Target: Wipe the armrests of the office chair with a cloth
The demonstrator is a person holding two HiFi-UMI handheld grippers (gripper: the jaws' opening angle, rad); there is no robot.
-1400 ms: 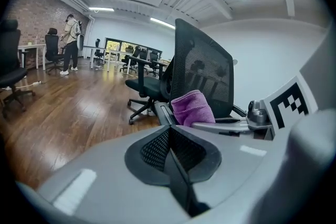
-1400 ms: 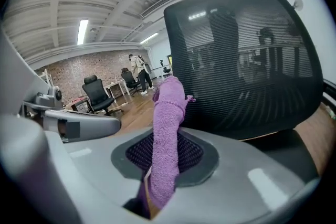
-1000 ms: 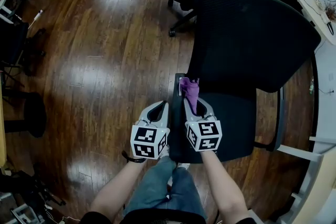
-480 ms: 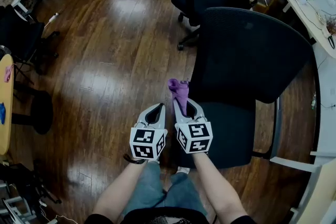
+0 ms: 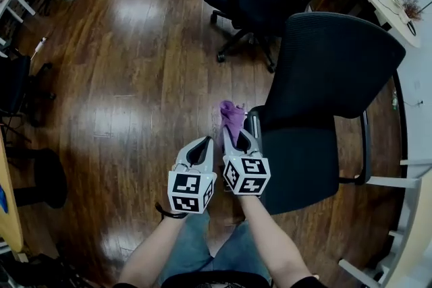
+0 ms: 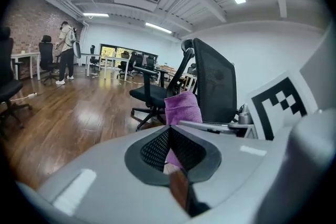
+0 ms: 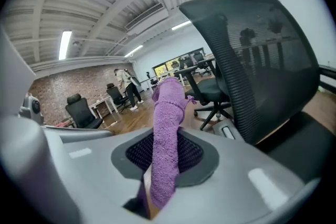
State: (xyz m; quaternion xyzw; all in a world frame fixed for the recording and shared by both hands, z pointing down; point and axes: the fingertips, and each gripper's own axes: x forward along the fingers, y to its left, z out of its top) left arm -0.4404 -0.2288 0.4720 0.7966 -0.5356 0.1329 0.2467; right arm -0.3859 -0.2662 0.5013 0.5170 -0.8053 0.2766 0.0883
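The purple cloth (image 5: 232,114) stood upright at frame centre. Lower left of it, the left gripper (image 5: 204,142) was closed on nothing. The right gripper (image 5: 236,136) clamped the purple cloth just left of the office chair's (image 5: 337,64) near armrest (image 5: 254,121). Wiping seemed pending; the next move called for pressing the purple cloth onto that armrest.

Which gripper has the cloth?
The right gripper: its jaws are clamped on the purple cloth, which sticks out past the tips. The left gripper beside it is shut on nothing.

Both forearms (image 5: 154,243) reach toward 12 o'clock, side by side. The grey left hand-held gripper (image 5: 200,145) is closed and empty; the grey right hand-held gripper (image 5: 237,137) clamps a purple terry cloth (image 5: 232,115).
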